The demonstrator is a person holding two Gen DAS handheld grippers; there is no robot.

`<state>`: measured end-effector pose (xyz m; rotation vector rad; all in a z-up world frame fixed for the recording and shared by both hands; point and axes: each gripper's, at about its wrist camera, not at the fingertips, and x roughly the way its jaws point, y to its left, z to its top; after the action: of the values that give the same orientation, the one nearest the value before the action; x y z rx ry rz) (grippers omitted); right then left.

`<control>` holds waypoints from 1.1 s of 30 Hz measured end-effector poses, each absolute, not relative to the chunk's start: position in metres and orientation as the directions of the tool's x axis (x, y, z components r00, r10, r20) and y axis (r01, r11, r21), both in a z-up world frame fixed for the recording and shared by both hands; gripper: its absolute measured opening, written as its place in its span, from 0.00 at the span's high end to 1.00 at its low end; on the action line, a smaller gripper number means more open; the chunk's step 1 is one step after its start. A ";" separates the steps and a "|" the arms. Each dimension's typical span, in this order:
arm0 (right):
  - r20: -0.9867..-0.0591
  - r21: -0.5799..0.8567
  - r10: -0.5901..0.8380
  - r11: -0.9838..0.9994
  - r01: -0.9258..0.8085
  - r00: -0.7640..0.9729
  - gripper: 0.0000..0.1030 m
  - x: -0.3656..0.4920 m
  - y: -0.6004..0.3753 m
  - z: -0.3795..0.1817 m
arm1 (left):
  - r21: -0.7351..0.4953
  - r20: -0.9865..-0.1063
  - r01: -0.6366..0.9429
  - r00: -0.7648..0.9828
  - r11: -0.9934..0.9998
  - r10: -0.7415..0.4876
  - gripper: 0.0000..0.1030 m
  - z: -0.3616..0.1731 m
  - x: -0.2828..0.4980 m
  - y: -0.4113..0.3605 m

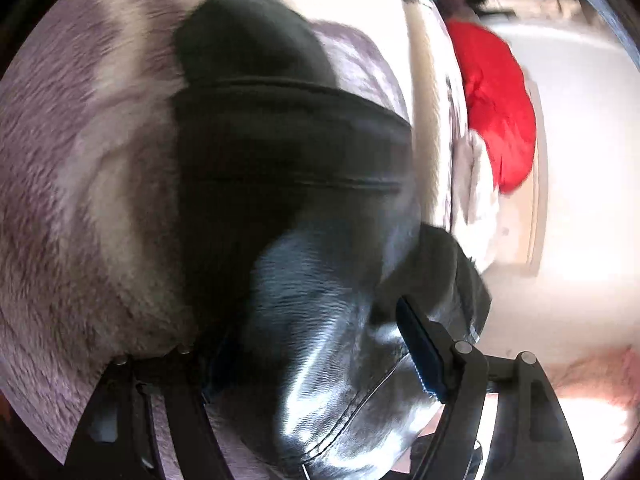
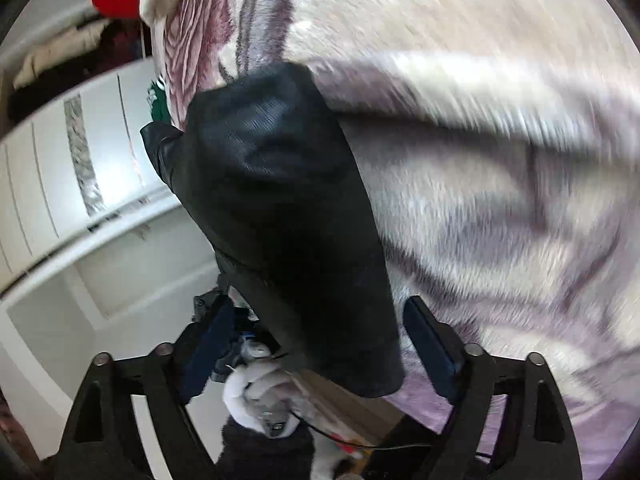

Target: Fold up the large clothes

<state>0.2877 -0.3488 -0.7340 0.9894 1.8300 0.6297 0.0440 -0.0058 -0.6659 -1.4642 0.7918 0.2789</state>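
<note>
A black leather-like garment [image 1: 288,184] is seen hanging over a plush patterned blanket [image 1: 72,168]. It is judged supple, fairly heavy and slick, best gripped along a seamed hem. In the left view, the left gripper [image 1: 312,344] is seen clamped on its glossy fabric. In the right view alone, a sleeve [image 2: 288,216] passes between the parted jaws of the right gripper [image 2: 320,344], and a gloved hand [image 2: 260,392] and white cabinets [image 2: 60,184] are shown.
</note>
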 end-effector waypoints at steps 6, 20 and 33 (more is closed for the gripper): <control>-0.401 0.827 0.908 0.417 0.377 -0.124 0.06 0.264 -0.344 -0.763 | -0.803 -0.592 -0.572 0.734 0.166 -0.332 0.31 -0.667 0.057 0.000; -0.393 0.882 0.920 0.372 0.288 0.016 0.36 0.251 -0.288 -0.727 | -0.856 -0.515 -0.431 0.760 0.286 -0.396 0.83 -0.619 0.087 0.030; -0.370 0.911 0.922 0.336 0.237 0.111 0.40 0.265 -0.274 -0.623 | -0.877 -0.459 -0.323 0.783 0.357 -0.420 0.84 -0.515 0.164 0.054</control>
<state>0.2646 -0.2739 -0.6234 1.1513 1.3961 0.7167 0.1638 0.0543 -0.5148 -1.2348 0.7155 -0.0698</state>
